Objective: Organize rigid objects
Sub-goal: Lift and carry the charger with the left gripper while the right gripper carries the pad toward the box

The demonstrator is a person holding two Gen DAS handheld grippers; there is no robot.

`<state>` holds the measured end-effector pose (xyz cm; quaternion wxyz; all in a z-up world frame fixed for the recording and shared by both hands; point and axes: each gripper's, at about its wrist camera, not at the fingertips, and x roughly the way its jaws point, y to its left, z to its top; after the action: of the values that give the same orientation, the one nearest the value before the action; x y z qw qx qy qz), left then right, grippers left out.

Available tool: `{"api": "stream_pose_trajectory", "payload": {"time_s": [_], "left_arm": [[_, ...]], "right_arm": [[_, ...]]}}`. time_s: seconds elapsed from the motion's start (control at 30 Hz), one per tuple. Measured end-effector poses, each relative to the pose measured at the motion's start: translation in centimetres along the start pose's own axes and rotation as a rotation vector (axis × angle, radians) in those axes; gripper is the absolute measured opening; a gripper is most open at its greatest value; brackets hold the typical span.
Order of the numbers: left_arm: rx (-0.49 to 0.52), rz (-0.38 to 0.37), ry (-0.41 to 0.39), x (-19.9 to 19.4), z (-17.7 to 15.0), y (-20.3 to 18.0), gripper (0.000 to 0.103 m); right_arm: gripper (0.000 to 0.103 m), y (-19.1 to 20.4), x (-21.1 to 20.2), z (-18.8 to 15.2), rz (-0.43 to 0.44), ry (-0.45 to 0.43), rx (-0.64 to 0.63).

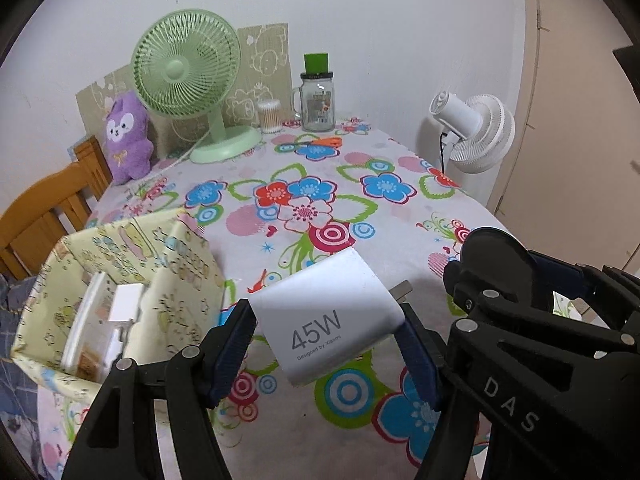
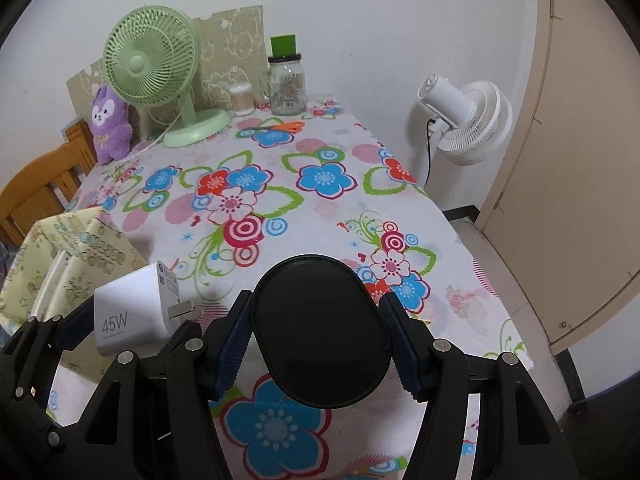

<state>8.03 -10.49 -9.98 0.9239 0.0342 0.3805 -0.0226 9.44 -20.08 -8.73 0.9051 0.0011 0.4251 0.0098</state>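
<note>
**Both grippers loaded**

Our left hand-held gripper [image 1: 326, 344] clamps the white charger [image 1: 326, 318] above the near tabletop [image 1: 360, 160], just right of the yellow box [image 1: 120, 280]. Our right hand-held gripper [image 2: 318, 340] grips a black oval case [image 2: 322, 330] beside it.

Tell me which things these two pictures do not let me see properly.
- Box contents: left wrist view, blurred white items, partly behind its walls.
- Black oval object: right wrist view, only a plain face shows.
- Charger small print: too small.
- Jar label: too small.
</note>
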Motion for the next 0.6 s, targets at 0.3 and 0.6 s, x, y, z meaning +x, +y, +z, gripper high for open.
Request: {"api": "stream_pose_trajectory", "payload": {"time_s": [0.3, 0.6], "left_arm": [[0.027, -0.014, -0.021, -2.9, 0.7, 0.3, 0.072], [0.029, -0.044, -0.029, -4.3, 1.0, 1.5, 0.072]], "right_arm": [[0.066, 1.0, -3.3, 0.5, 0.007, -0.030, -0.010], [0.066, 2.6, -5.4, 0.9, -0.004, -0.045, -0.022]]}}
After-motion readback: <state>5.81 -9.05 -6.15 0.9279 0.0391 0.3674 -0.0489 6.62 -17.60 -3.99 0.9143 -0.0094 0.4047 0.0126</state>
